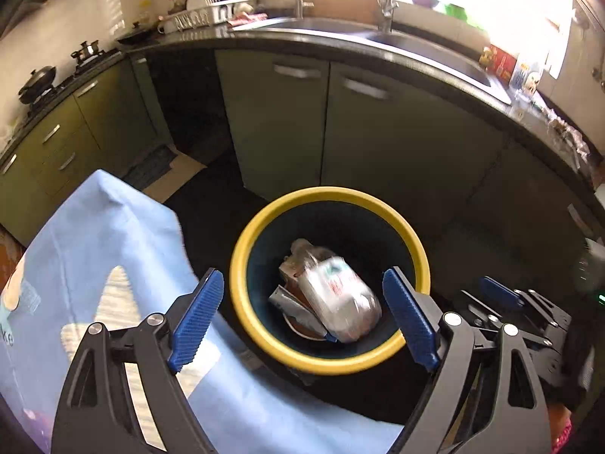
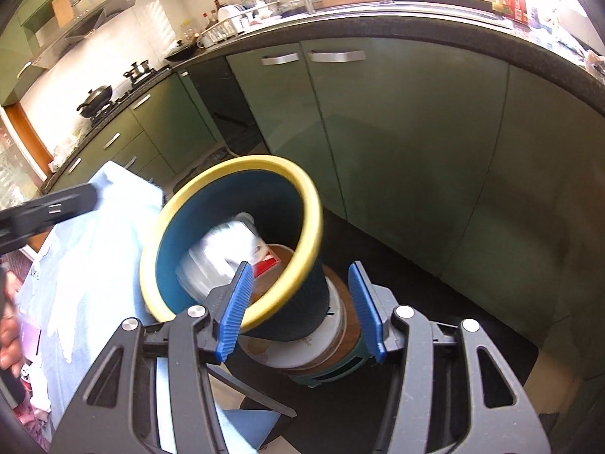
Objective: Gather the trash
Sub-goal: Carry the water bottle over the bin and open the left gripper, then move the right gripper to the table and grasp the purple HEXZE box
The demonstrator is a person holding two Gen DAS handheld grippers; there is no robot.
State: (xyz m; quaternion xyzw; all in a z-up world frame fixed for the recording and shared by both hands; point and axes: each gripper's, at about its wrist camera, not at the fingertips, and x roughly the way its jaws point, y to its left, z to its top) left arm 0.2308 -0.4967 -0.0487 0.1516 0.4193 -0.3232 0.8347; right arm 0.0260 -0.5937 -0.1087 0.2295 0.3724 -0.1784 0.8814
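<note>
A dark blue trash bin with a yellow rim stands on a round stool beside a table. Inside lies a clear plastic bag of trash with other wrappers under it. My left gripper is open and empty, hovering above the bin's mouth. My right gripper is open and empty, low beside the bin, its left finger in front of the rim. The blurred bag shows inside the bin. The right gripper also shows in the left wrist view.
A light blue cloth covers the table left of the bin. Green cabinets under a dark counter with a sink stand close behind. The round stool carries the bin. A stove with pans is at far left.
</note>
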